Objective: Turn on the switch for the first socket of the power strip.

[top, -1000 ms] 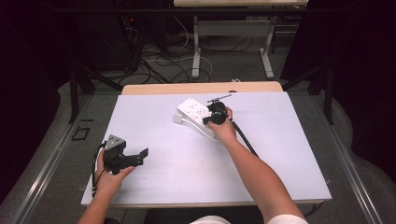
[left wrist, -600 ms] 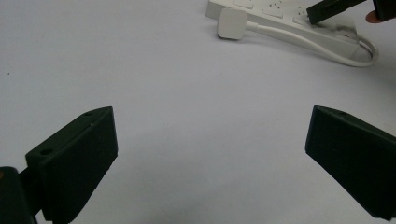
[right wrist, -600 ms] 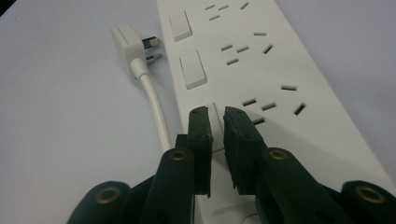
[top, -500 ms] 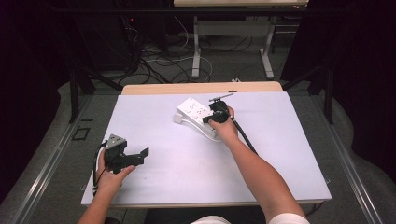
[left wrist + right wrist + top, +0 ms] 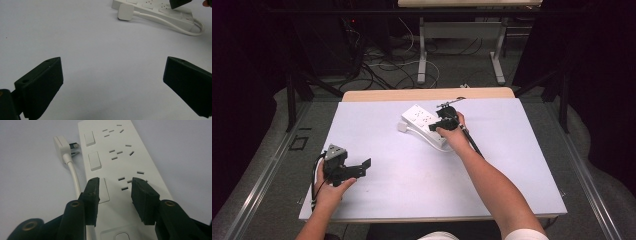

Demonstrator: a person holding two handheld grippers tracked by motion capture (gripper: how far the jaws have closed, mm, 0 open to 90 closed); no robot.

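1. We have the white power strip [image 5: 424, 125] lying aslant at the far middle of the pale surface [image 5: 522, 165], with its own cord looped along its near side and its plug [image 5: 62, 146] resting just beside it, pins toward the strip

2. Our right hand-held gripper [image 5: 115, 192] sits over the strip's near end. Its jaws have just been opening and now stand partly apart, one over the nearest rocker switch [image 5: 103, 190], the other over the socket slots beside it. Nothing is clamped between them

3. Whether a pad touches the switch we cannot tell; from above, the right hand-held gripper [image 5: 443, 121] simply lies on top of the strip

4. Our left hand-held gripper [image 5: 353, 170] waits at the near left of the surface, well apart from the strip, jaws spread wide with nothing but bare surface between them

5. We judge the step in hand to be work on the strip's switches, with the jaws being let out after a press or a pinch at the nearest one

6. The next move, as we read it, calls for lifting clear of the strip and lining up over the next switch [image 5: 95, 161] along the row, or for reaching across to the plug; either way the strip is light and could slide, so the left hand-held gripper may have to come over and steady it
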